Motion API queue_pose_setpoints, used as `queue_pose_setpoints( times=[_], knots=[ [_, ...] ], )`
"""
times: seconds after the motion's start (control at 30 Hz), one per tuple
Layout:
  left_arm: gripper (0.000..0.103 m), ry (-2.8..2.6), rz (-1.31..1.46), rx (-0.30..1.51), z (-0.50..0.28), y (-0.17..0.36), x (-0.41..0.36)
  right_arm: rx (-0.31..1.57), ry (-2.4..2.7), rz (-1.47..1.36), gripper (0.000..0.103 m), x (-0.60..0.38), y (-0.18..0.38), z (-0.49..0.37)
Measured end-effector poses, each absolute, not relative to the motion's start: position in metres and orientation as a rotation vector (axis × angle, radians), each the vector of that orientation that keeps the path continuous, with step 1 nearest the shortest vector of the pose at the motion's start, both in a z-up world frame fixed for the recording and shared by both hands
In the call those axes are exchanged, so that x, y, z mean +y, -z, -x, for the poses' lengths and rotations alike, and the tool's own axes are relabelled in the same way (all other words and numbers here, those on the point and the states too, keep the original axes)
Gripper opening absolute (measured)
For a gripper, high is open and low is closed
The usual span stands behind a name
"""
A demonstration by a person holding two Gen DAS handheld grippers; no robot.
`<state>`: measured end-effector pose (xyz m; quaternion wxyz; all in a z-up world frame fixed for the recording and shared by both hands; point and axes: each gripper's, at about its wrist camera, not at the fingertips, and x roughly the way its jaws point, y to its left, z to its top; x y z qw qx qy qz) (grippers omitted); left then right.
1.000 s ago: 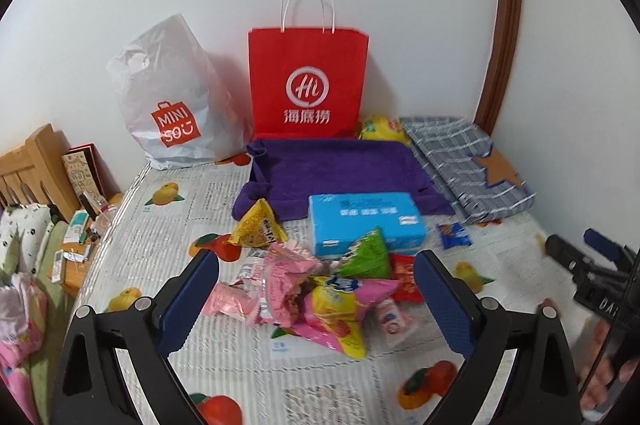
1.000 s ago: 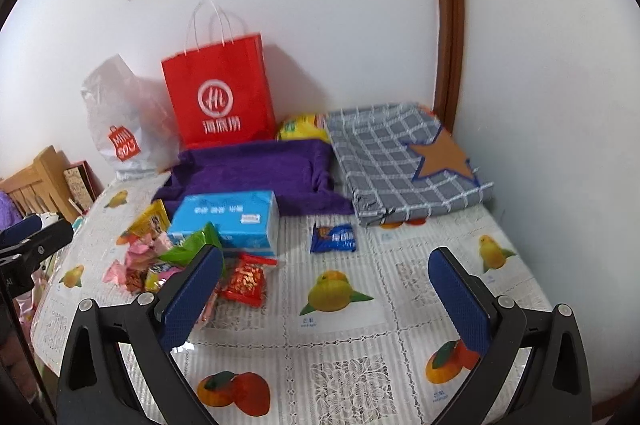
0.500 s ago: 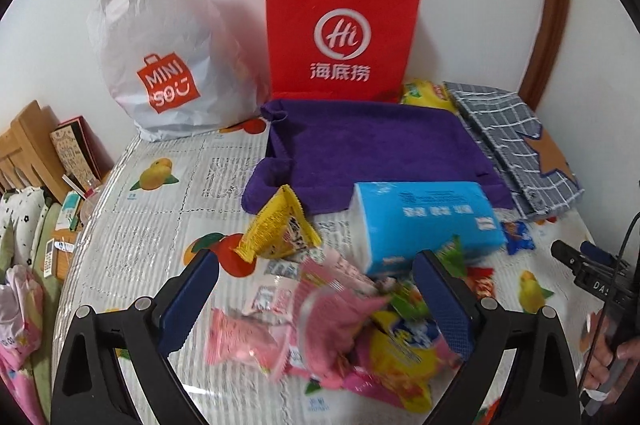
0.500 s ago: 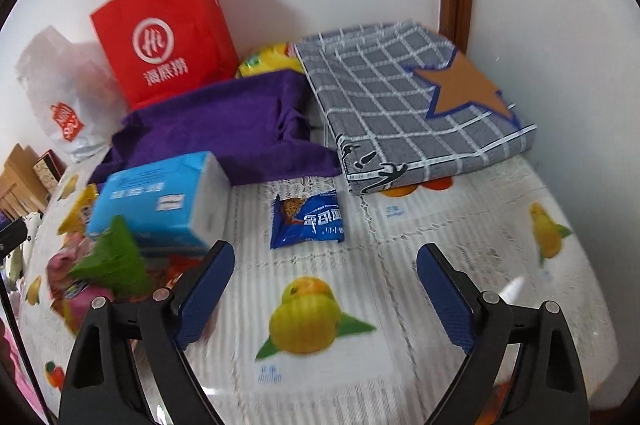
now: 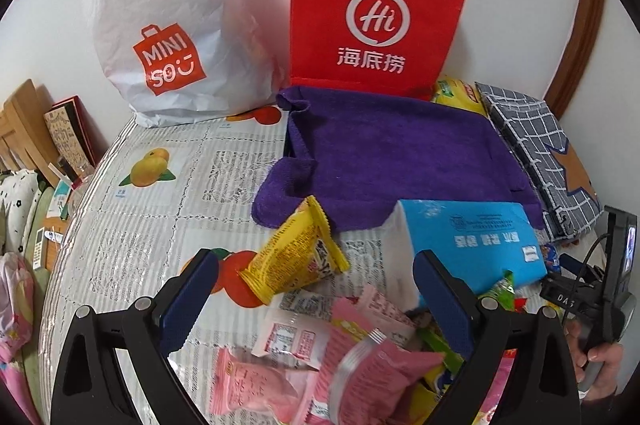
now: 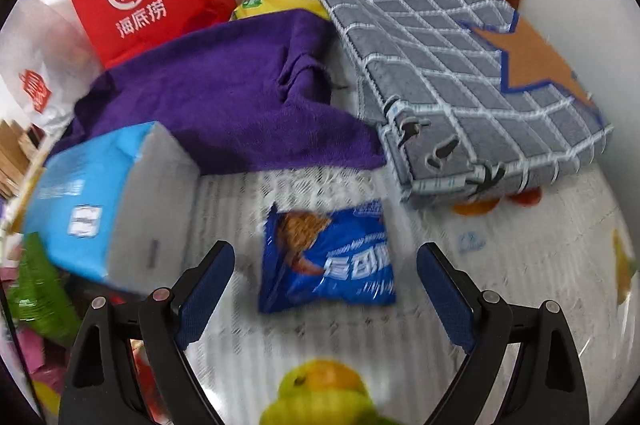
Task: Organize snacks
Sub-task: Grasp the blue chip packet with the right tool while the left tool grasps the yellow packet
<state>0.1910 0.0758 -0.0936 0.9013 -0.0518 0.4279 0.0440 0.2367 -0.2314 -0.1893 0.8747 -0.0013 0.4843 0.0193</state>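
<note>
Right wrist view: my right gripper [image 6: 326, 285] stands spread and empty around the blue cookie packet [image 6: 328, 261], pads clear of it. My left gripper [image 5: 316, 299] gapes empty too, with the yellow snack packet [image 5: 296, 257] between its fingers and the pink packets [image 5: 340, 365] heaped below. I judge sorting hardly begun; the purple towel [image 5: 400, 149] lies bare.

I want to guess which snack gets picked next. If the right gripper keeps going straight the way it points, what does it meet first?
Most likely the blue snack packet: it lies alone on the tablecloth, centred ahead of the open right gripper. Depth is unclear.
</note>
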Motion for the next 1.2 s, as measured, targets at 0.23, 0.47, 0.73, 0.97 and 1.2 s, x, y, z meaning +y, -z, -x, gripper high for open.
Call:
queue_pose_setpoints(
  times=[0.23, 0.47, 0.73, 0.97, 1.2],
  knots=[
    [0.098, -0.106, 0.131, 0.898, -0.192, 0.100, 0.090, 0.986, -0.016, 0.007, 0.060, -0.234, 0.186, -0.235],
    [0.098, -0.106, 0.150, 0.904, -0.178, 0.103, 0.105, 0.994, -0.030, -0.034, 0.046, -0.241, 0.174, -0.228],
    [0.098, -0.136, 0.156, 0.931, -0.172, 0.109, 0.120, 0.940, -0.038, -0.028, 0.046, -0.236, 0.145, -0.200],
    [0.097, -0.119, 0.133, 0.975, -0.195, 0.124, 0.113, 0.922, -0.067, -0.026, 0.046, -0.227, 0.130, -0.188],
    [0.088, -0.072, 0.135, 1.020, -0.222, 0.147, 0.106, 0.934, -0.116, -0.031, 0.046, -0.216, 0.132, -0.187]
  ],
)
